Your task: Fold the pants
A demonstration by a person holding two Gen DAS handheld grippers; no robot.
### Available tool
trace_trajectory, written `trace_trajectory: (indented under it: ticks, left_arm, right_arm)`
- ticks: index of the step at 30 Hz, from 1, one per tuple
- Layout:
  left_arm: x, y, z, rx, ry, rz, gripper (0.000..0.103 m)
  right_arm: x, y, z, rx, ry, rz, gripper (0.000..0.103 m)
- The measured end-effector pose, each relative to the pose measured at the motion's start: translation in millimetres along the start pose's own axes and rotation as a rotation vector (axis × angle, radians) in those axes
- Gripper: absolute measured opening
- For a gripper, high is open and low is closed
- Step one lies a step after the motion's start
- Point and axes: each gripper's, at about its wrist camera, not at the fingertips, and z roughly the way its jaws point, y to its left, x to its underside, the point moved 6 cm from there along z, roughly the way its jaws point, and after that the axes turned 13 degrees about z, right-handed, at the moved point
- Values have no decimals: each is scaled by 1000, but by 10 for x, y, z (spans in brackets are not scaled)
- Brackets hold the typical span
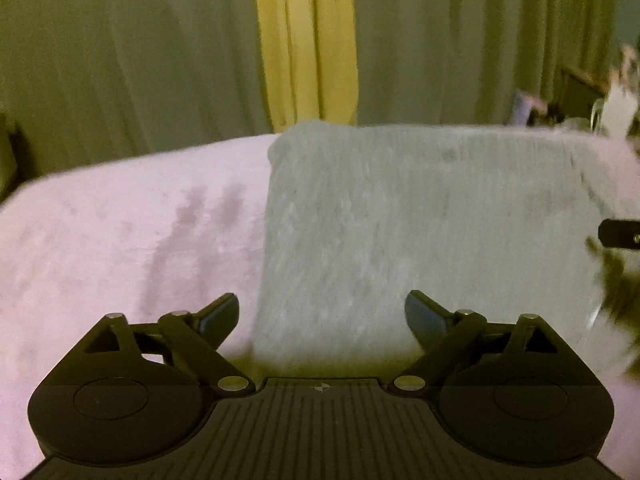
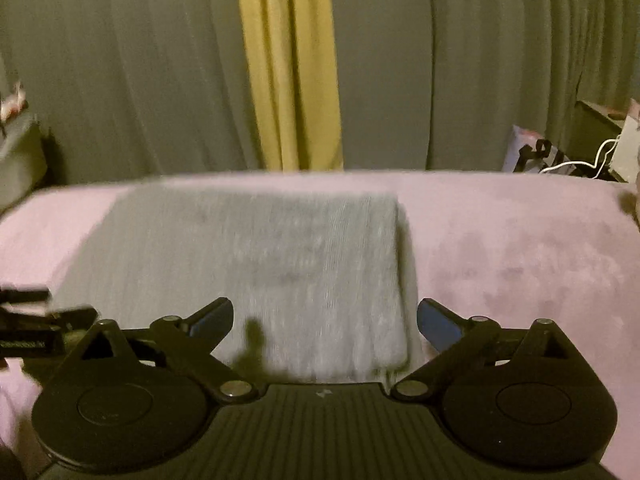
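Note:
Grey pants (image 1: 420, 232) lie folded into a flat rectangle on a pink fuzzy blanket (image 1: 120, 248). My left gripper (image 1: 322, 318) hovers over the near left corner of the pants, jaws wide apart, with nothing pinched between them. The same pants (image 2: 260, 264) fill the middle of the right wrist view. Over their near right corner my right gripper (image 2: 325, 322) stands open, its blue-padded fingertips (image 2: 438, 326) clear of the cloth. Part of the left gripper (image 2: 36, 320) shows at the left edge of the right wrist view. Both pictures are blurred.
Grey-green curtains (image 2: 460, 72) with a yellow strip (image 2: 290, 68) hang behind the bed. Boxes and a white cable (image 2: 588, 160) clutter the far right. A dark object (image 2: 20, 152) stands at the far left. Pink blanket (image 2: 520, 260) spreads either side of the pants.

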Motion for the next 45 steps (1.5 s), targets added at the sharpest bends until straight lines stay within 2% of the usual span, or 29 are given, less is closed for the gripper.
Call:
trace_trajectory:
  ticks: [3,6,8,11,12,14,16,18,20,25,29,32,36,41,45]
  left_arm:
    - [121,71,-23,-75,32,53,95]
    - [206,286,-135,-137,58,-21,95]
    - [291,386,-237,-116,58,-105,94]
    - [436,410,-357,-25,24,-212,94]
    - [474,392,-386,-2,7,-228,94]
    - [545,281,-478,46,-68,-206,94]
    - [569,140,-524,9,-104,-123,94]
    - [563,29,-495,-23,-92,-59,94]
    - [519,6,-436,-11,-87,-67,94]
    - [578,48,-312,132,-72,-144,94]
    - [617,70,-318,350,-96,-284,96]
    - [614,-82,-278,290,-52,-197,96]
    - [562,-253,-290,191,-60,-114,96]
    - [531,-323,-158,171,-41,-93,96]
    - [513,-331,-207,177,-65,-122,96]
  right_arm:
    - [206,-51,68,87,74,-79,99]
    - [237,-118,-54,96,58,-44,99]
    - [249,-139,-140,101,58,-7,99]
    - [364,-205,-288,-4,32,31,99]
    - [431,-236,-328,-12,28,39,99]
    - [579,-316,-391,18,17,59,99]
    - [694,-456,-436,41,20,123,99]
    - [789,-583,-438,35,49,213,99]
    - [854,-643,-474,25,65,280,99]
    - [850,-579,-469,18,37,262,99]
    - [835,-571,-409,6,52,265,99]
    - [829,-608,-381,9,58,292,99]
    - [838,-667,-352,13,68,331,99]
    - [844,-659,-355,6,69,327,99]
    - [855,-617,-341,4,78,297,99]
